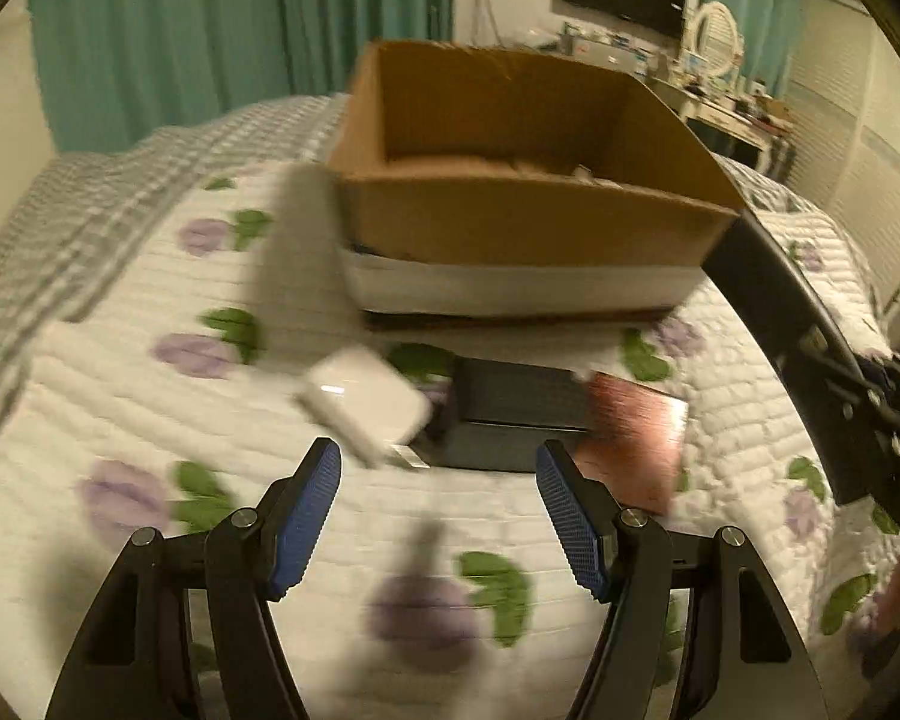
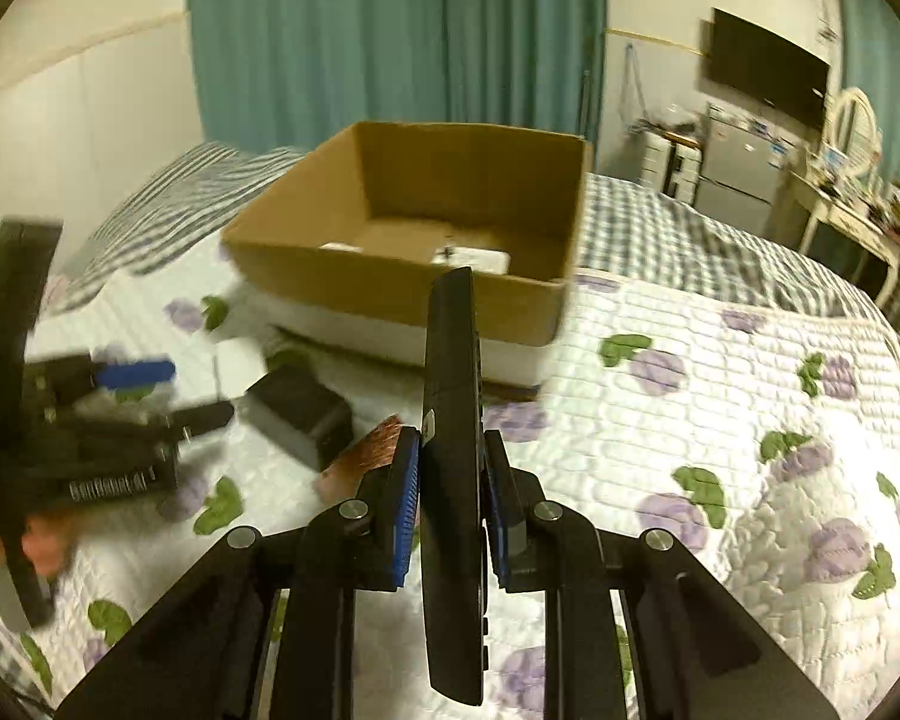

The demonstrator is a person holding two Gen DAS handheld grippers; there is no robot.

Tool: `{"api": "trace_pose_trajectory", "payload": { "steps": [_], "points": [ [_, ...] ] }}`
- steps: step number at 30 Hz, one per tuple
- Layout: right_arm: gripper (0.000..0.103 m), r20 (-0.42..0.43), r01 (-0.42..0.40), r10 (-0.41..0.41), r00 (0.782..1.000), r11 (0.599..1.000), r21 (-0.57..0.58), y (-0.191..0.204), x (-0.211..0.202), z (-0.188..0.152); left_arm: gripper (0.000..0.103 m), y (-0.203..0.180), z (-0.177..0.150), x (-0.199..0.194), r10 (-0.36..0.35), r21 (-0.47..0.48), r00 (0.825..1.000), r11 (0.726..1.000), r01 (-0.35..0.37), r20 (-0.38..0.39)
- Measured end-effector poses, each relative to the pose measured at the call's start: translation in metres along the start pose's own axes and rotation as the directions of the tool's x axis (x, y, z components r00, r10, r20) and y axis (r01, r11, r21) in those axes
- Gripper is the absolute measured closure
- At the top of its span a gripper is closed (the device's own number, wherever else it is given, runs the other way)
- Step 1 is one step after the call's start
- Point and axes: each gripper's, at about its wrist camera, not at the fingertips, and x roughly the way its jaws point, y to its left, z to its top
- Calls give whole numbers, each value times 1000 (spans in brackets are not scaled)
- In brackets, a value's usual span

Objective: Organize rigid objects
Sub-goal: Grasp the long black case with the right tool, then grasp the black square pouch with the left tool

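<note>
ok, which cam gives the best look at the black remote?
Right wrist. The remote sits edge-on between the right gripper pads, clamped, pointing at the cardboard box. Left wrist shows only a dark bar at the right edge, probably the same remote, blurred.

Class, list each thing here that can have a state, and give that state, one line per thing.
Cardboard box: open-topped, a few white items inside.
Right gripper: shut on the black remote, held edge-up.
Left gripper: open, nothing between its pads.
White box: lying on the quilt.
Dark box: lying on the quilt.
</note>
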Motion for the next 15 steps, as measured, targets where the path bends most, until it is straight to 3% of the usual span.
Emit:
{"api": "trace_pose_trajectory", "payload": {
  "steps": [2, 6, 10, 13, 15],
  "points": [
    [84, -4, -13, 13, 1000, 1000, 23, -6, 0, 1, 33, -13, 3, 7, -37, 22, 999, 999, 37, -3],
    [84, -5, -32, 32, 999, 999, 44, -11, -1, 2, 32, -25, 9, 27, 8, 57, 1000, 998, -7, -28],
    [84, -9, -54, 55, 998, 996, 71, -15, -2, 2, 31, -26, 13, 40, -23, 36, 999, 999, 24, -45],
    [84, -14, -58, 59, 998, 995, 85, -17, -1, 2, 31, -36, 14, 62, 50, 89, 993, 995, -41, -106],
    [84, -21, -56, 58, 998, 995, 88, -17, 1, 1, 31, -37, 16, 66, 56, 86, 995, 995, -48, -87]
  ]
}}
